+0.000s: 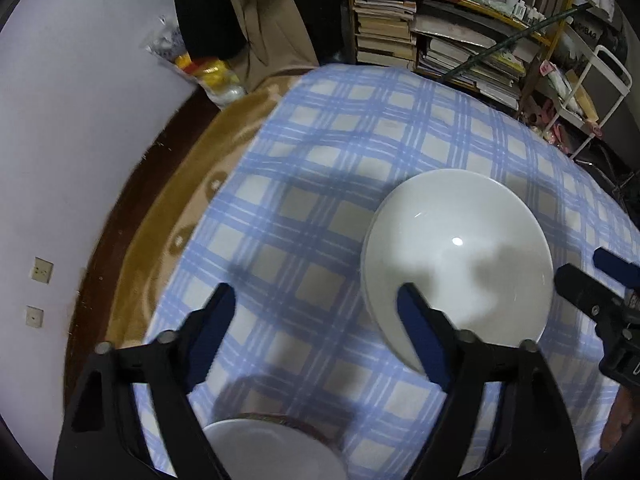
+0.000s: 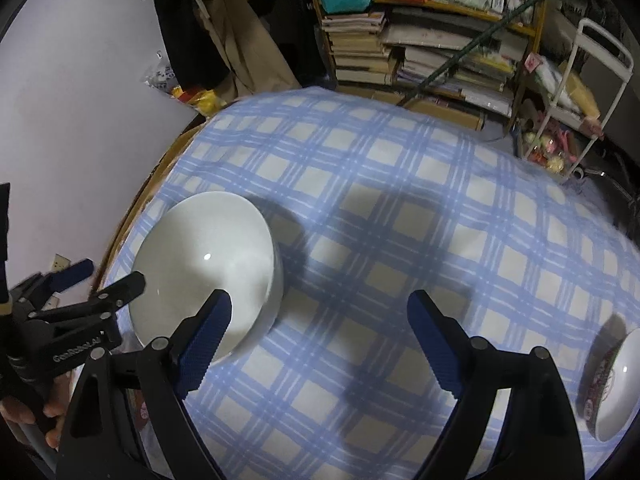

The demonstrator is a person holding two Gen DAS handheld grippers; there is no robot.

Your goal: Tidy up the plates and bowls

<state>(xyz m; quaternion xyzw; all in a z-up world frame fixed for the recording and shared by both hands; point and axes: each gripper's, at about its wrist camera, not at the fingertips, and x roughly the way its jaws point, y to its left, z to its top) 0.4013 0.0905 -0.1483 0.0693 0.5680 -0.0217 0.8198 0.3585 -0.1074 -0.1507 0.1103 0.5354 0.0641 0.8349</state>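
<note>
Two grippers hang empty, fingers apart: the left gripper (image 1: 316,312) has the white bowl (image 1: 456,256) under its right finger, the right gripper (image 2: 320,316) has a patterned-rim dish (image 2: 612,384) well right. Nothing looks stacked yet; gathering remains.

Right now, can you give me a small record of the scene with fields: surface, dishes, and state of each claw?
surface: blue checked cloth
large dish: white bowl, upright on the cloth, lying between the two claws
other dishes: white dish at near edge of left view; patterned-rim bowl at right edge of right view
left claw: open, empty
right claw: open, empty
</note>
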